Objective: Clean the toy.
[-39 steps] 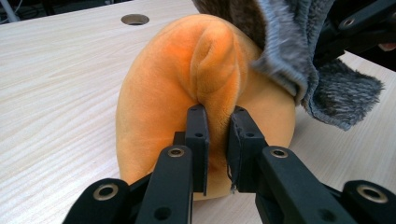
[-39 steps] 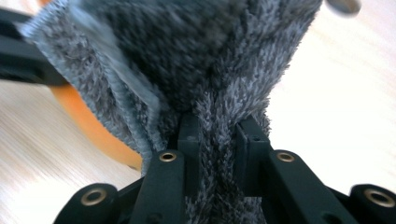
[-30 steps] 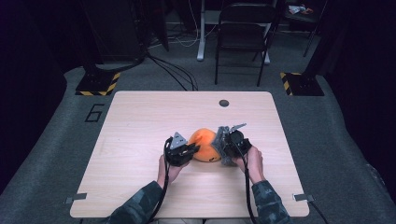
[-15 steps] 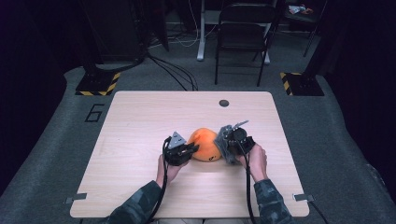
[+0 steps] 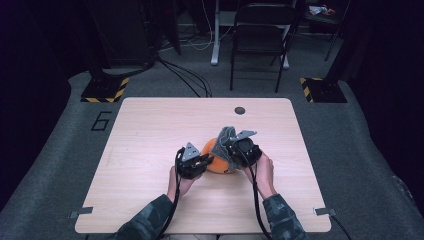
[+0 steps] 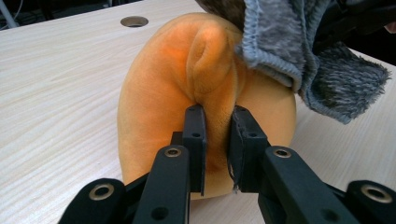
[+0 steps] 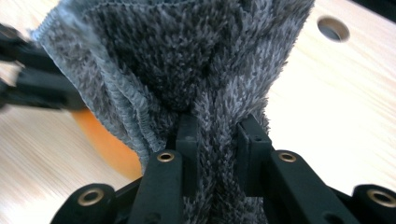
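An orange plush cushion (image 5: 218, 159) sits near the middle of the pale wooden table (image 5: 150, 130), a little toward the person's side. The left gripper (image 6: 216, 122) has its jaws pinched on a fold of the orange plush. The right gripper (image 7: 215, 130) is clamped on a bunch of a grey fuzzy cloth (image 7: 187, 56), which drapes over the cushion's top and far side. The two grippers sit close on either side of the cushion, the cloth between them. Beyond the cushion the tabletop carries a round cable hole (image 5: 240, 110) near its far edge. Behind the table a black folding chair (image 5: 260, 35) stands on the grey carpet, with cables (image 5: 185, 75) running across the floor and yellow-black striped stand bases (image 5: 105, 90) at either side.
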The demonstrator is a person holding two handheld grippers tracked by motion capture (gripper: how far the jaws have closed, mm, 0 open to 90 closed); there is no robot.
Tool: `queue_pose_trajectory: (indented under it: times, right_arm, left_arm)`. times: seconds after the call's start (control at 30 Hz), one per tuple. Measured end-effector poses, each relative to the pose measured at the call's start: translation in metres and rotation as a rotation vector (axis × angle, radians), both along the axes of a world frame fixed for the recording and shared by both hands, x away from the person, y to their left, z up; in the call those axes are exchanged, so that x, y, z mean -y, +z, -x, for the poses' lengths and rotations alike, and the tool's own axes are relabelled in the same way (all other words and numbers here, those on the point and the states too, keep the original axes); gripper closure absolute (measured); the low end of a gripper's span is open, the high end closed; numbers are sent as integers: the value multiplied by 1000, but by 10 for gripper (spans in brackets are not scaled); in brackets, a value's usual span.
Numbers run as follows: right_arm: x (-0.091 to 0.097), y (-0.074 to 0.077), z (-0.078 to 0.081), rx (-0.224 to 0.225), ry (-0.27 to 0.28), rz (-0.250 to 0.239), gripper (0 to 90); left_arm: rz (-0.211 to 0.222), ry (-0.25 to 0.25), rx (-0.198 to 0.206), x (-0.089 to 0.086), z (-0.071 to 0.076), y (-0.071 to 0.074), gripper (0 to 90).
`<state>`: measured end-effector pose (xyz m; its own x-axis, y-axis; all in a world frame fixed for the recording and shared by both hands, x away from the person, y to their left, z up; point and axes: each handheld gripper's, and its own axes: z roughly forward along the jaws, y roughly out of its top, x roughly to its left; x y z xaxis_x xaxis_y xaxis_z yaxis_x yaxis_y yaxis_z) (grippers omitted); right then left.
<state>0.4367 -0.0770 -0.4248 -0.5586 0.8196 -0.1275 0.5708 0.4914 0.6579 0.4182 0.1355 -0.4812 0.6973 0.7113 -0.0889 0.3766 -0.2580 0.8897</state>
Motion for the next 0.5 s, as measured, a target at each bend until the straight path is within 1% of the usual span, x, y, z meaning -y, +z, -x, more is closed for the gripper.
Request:
queue_pose_trajectory:
  times: [0.03,0.07,0.13,0.17,0.2,0.23,0.27,0.3,0.33,0.37,0.43,0.47,0.5]
  right_arm:
    - [2,-2,-1,-16,-5,16,738]
    - [5,-5,-2,-30,-12,19,739]
    - [12,-11,-6,-80,-23,22,739]
    - [15,-14,-8,-93,-36,21,739]
    - [18,-17,-10,-101,-33,22,739]
    - [19,-21,-12,-124,-44,19,740]
    - [21,-24,-13,-136,-56,14,741]
    - [22,-28,-14,-138,-59,15,741]
    - [21,-31,-14,-158,-72,15,741]
    - [22,-34,-15,-153,-69,26,742]
    - [23,-39,-16,-186,-93,33,742]
    - [25,-44,-18,-192,-93,41,742]
    - [25,-49,-19,-205,-98,48,742]
  left_arm:
    - [0,0,1,0,0,0,779]
    - [-3,-2,4,0,-1,0,779]
    - [0,-2,2,0,-1,0,779]
    - [1,-2,3,0,-1,-1,779]
    - [3,-3,0,0,-1,-1,778]
    - [0,-6,1,-1,-2,-1,779]
    - [4,-2,-3,-1,-1,-1,778]
    - [5,-2,-4,-1,-2,-1,778]
    - [-6,-8,-3,-2,-2,0,778]
    - [-6,-8,-2,-2,-2,0,778]
    - [-3,-9,-2,-2,-3,0,778]
    - [-4,-8,-2,-2,-3,0,778]
    - [7,1,-2,-1,-3,-1,778]
